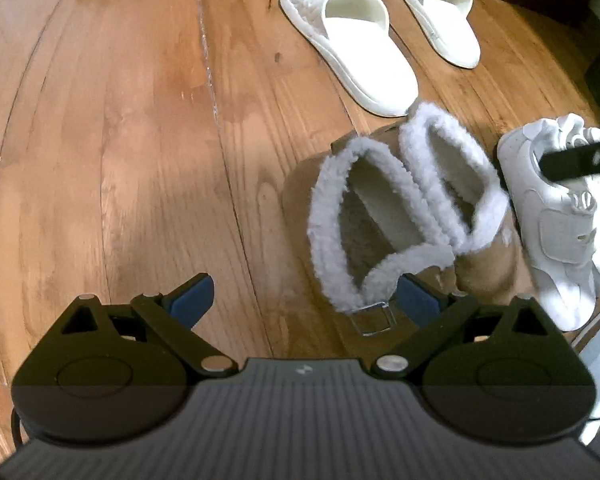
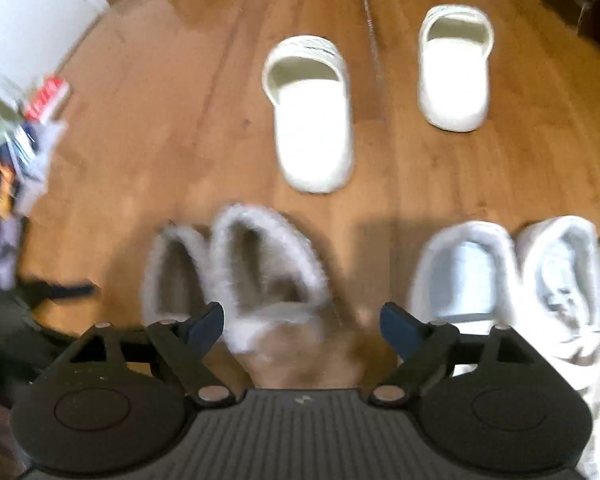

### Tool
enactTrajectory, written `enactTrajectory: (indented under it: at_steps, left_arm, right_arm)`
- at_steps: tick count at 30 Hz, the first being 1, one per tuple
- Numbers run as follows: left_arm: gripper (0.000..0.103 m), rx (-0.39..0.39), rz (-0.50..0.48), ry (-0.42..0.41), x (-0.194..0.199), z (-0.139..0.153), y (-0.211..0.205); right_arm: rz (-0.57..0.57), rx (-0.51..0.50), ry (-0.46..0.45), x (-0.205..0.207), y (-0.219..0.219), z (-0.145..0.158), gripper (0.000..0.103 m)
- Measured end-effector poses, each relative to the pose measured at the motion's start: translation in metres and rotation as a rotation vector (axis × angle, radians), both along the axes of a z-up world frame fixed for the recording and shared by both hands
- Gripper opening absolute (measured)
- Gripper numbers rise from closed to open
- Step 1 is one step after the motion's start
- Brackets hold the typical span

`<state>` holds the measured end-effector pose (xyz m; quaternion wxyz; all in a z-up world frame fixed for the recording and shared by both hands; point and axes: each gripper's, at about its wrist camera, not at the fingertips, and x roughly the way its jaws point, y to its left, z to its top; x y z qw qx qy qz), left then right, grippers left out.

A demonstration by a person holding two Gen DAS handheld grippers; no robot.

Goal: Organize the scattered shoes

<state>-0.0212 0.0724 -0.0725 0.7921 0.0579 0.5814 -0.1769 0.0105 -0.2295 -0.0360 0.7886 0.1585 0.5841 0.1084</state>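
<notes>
Slippers paired on the floor, both grippers spread and empty.
Fur-lined slippers (image 2: 236,272) sit touching side by side; white slides (image 2: 314,120) lie beyond them, still apart, sneakers (image 2: 512,276) beside them. Right gripper (image 2: 302,326) hovers open over the slipper's heel, left gripper (image 1: 306,300) likewise; a careless pull-away could knock the pair askew.
</notes>
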Motion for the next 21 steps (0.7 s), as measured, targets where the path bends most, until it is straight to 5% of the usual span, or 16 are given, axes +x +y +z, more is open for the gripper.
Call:
enactTrajectory:
  at_steps: [4,8,14,21]
  left_arm:
    - [0.100,-0.044,0.045,0.024,0.008,-0.007,0.013]
    - [0.100,-0.049,0.052,-0.006,0.019,-0.019,0.013]
    - [0.100,-0.105,0.019,0.018,0.019,-0.023,0.007]
    - [0.100,-0.158,0.046,-0.017,0.032,-0.025,0.003]
  right_arm:
    - [0.021,0.033,-0.005,0.000,0.001,0.005,0.087]
    - [0.105,0.072,0.053,0.002,0.003,-0.028,0.087]
    - [0.148,-0.043,0.048,0.001,0.011,-0.047,0.087]
    - [0.171,-0.049,-0.007,0.006,0.019,-0.057,0.087]
